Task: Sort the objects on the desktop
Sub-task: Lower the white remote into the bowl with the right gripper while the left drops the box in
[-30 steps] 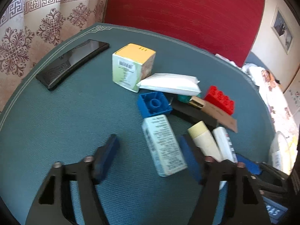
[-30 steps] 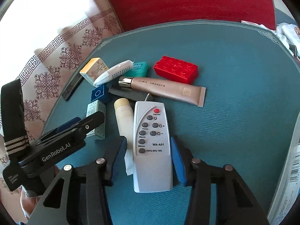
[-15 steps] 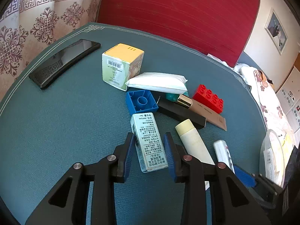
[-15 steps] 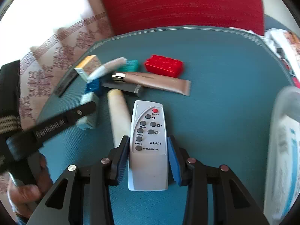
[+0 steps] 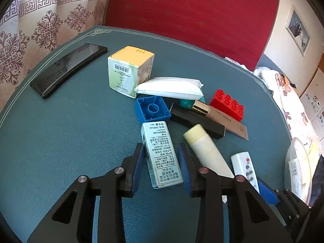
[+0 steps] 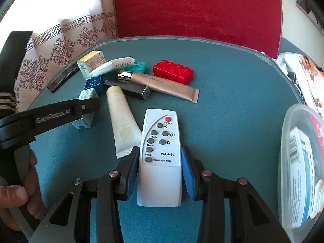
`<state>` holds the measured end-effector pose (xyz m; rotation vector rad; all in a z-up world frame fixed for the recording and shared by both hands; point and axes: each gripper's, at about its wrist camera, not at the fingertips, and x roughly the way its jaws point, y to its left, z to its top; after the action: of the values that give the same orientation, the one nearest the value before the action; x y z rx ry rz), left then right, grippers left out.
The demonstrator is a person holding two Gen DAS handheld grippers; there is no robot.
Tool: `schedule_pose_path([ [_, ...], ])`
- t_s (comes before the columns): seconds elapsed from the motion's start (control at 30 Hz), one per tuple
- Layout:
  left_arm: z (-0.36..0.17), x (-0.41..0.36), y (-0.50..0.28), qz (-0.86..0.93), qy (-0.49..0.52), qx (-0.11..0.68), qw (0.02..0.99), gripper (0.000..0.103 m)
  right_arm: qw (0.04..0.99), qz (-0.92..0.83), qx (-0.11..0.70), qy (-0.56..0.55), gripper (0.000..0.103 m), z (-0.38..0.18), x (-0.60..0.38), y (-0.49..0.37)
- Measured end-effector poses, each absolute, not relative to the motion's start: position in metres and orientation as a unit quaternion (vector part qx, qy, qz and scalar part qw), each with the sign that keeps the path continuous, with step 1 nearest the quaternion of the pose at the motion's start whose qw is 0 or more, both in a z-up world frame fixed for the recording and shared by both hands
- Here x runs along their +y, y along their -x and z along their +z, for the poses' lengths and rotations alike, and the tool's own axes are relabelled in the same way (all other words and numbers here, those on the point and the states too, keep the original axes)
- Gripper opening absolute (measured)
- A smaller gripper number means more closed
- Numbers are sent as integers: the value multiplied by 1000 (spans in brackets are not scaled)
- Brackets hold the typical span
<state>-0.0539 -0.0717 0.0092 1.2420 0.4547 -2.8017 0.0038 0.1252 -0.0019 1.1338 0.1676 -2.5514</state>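
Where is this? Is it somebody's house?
Probably a room in a home. A patterned curtain hangs behind the teal table, a framed picture is on the wall, and a red chair back stands at the table.

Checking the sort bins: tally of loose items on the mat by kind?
Boxes: 2
Tubes: 2
Bricks: 2
Remote: 1
Phone: 1
Tissue pack: 1
Black case: 1
Teal item: 1
Total: 11
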Motion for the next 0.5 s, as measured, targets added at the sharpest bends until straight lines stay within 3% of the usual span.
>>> schedule_pose_path([
  [0.07, 10, -75, 52, -904, -398, 155, 17, 29, 168, -900, 64, -397, 44, -2, 124, -5],
  [0.5, 36, -75, 30, -920, -352, 173, -25, 29, 189, -905, 7, -381, 44, 24, 141, -28],
])
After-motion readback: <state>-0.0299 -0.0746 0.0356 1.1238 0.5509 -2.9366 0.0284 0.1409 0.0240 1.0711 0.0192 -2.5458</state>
